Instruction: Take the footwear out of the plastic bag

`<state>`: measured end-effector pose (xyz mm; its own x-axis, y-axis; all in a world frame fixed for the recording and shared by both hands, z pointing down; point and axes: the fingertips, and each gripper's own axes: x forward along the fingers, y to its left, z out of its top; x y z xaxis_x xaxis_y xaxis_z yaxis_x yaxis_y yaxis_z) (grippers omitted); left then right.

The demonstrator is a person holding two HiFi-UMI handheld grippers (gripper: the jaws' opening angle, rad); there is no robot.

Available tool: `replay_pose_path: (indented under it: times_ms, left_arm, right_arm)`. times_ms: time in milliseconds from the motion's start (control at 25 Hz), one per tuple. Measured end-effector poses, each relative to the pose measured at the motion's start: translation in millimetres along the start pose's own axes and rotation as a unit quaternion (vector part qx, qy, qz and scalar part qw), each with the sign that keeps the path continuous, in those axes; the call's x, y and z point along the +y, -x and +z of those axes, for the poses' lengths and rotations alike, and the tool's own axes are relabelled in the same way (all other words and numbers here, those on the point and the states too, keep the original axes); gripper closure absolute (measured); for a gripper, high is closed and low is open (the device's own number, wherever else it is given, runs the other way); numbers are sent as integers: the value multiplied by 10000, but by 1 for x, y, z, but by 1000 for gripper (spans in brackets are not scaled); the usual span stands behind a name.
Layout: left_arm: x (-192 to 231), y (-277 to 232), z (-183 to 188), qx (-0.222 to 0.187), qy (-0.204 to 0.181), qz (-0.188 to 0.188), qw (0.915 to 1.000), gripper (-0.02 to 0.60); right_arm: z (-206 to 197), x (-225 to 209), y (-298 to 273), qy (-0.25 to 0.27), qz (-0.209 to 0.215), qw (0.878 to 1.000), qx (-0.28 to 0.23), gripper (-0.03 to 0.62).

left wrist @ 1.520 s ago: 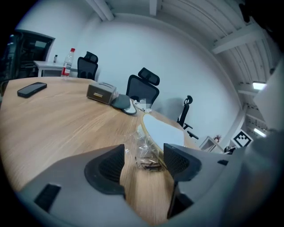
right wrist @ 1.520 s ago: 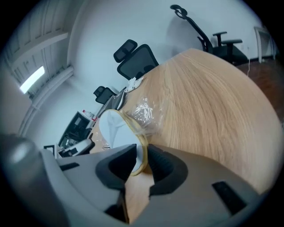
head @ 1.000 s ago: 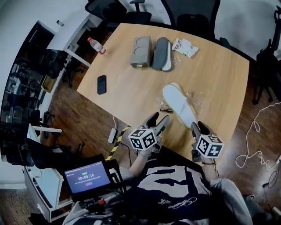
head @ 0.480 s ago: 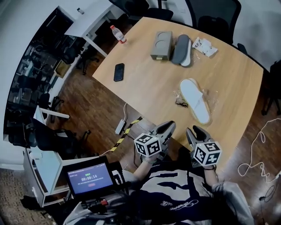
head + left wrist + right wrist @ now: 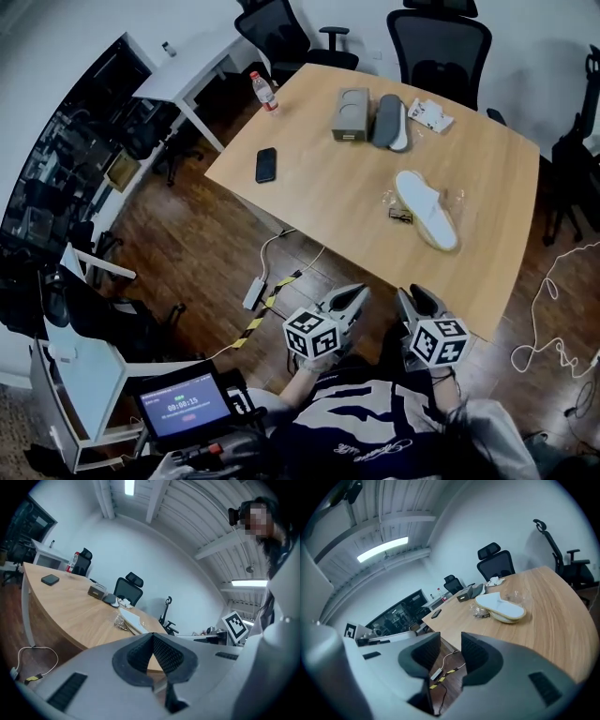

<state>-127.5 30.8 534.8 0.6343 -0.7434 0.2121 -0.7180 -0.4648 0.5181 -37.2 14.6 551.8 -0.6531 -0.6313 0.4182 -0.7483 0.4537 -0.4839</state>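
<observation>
Basically, both tools hung off the counter's near edge, low in the head view, above the person's dark shirt. The left hand-held gripper had its jaws fully together, pads meeting along one line, w/ nothing btw them. The right hand-held gripper, just beside it, had its jaws apart w/ a clear gap. Only the wood floor & a yellow-black cable showed through, so it held nothing. Neither tool touched the counter or anything on it. The white slipper lay flat, right of ctr in the head view, well apart from both tools. The clear plastic bag showed crumpled round it, esp. on its right; whether the slipper sat inside or on top, couldn't tell. A small dark item lay just left of the slipper, what it was unclear. Toward the top of the frame a grey box stood just beside a grey slipper, w/ a white packet right of them. A black phone lay left of ctr, & a water bottle stood upright near the counter's upper-left corner. Black office chairs stood along the top edge. A small lit screen sat at lower left.
</observation>
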Motion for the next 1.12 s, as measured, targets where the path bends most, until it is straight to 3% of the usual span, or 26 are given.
replay_pose_path:
  times_ms: [160, 360, 760, 1120]
  left_arm:
    - [4, 42, -24, 77, 99, -72, 9999, 578]
    - [-12, 84, -39, -4, 316, -289, 9991, 578]
    - [-52, 93, -37, -197, 365, -673, 9969, 578]
    - [-121, 72, -50, -121, 250, -818, 9963, 578]
  right_arm:
    - [-33, 24, 20, -464, -131, 9986, -211, 477]
    - [-64, 65, 52, -345, -250, 9990, -116, 477]
    - [-57, 89, 87, -341, -127, 9985, -410, 477]
    - [-55, 72, 152, -281, -69, 9975, -644, 477]
